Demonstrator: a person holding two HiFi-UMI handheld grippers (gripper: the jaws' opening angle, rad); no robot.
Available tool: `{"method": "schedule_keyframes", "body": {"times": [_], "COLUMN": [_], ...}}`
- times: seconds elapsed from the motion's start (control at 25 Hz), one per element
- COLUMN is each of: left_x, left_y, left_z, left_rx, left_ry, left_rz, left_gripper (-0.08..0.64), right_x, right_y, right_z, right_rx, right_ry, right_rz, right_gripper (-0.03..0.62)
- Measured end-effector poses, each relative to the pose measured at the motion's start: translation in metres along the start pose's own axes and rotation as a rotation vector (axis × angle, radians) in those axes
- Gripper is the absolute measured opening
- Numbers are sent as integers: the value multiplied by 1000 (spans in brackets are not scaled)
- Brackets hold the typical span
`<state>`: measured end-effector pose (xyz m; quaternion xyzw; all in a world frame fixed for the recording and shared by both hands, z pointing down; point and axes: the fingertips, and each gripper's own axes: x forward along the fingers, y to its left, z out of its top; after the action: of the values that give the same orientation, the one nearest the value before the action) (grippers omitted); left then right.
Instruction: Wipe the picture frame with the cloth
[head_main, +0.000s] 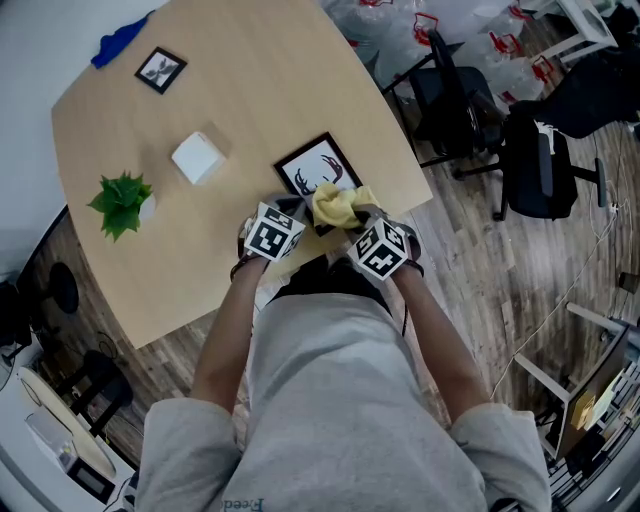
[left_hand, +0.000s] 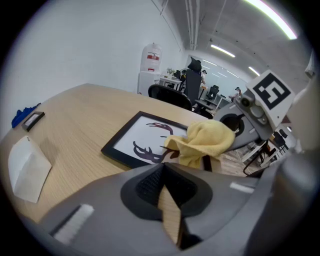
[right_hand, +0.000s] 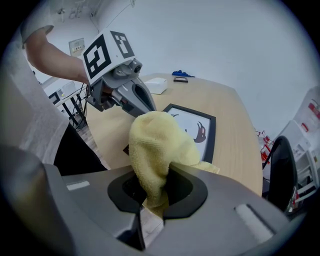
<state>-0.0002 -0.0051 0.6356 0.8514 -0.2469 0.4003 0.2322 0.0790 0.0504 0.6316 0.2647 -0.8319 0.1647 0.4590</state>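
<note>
A black picture frame (head_main: 315, 165) with a dark antler drawing lies flat near the table's front edge, seen also in the left gripper view (left_hand: 135, 140) and the right gripper view (right_hand: 200, 125). My right gripper (right_hand: 155, 185) is shut on a yellow cloth (right_hand: 155, 145), which bunches over the frame's near corner (head_main: 338, 206) (left_hand: 205, 142). My left gripper (left_hand: 162, 170) is shut with nothing in it, just left of the cloth at the frame's near edge (head_main: 290, 210). Its fingers (right_hand: 137, 97) point down beside the cloth.
On the wooden table (head_main: 260, 80) stand a white box (head_main: 197, 157), a small green plant (head_main: 122, 200), a small black frame (head_main: 160, 69) and a blue rag (head_main: 120, 40) at the far corner. Black office chairs (head_main: 540, 165) stand to the right.
</note>
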Motion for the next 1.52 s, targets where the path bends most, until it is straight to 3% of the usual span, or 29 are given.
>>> {"method": "schedule_keyframes", "body": {"times": [0.4,0.68,0.88,1.08,1.32,1.52], "left_x": [4,1,-4,-41,-85,-109], "left_y": [5,3,8,-8,-32,-53], "left_z": [-1,-1,1,24,18,17], "left_rx": [2,-37,-83,-162,-212,-166], "left_ry": [-12,-4,22,-83,-171,-234], "left_rz": [19,28,41,110,176,180], "left_gripper": [52,52,52,52,52,52], "right_x": [-13,-36,-62,-82,-97,-115], "right_y": [-37,-55,-55,-41,-15,-2], "right_z": [-20,-45,-36,-25,-9,4], "right_rx": [109,202,367,526,634,700], "right_ry": [-4,44,-72,-197,-345,-504], "right_rz": [-58,-115,-172,-190,-169,-130], "right_gripper": [51,51,51,51,51,52]}}
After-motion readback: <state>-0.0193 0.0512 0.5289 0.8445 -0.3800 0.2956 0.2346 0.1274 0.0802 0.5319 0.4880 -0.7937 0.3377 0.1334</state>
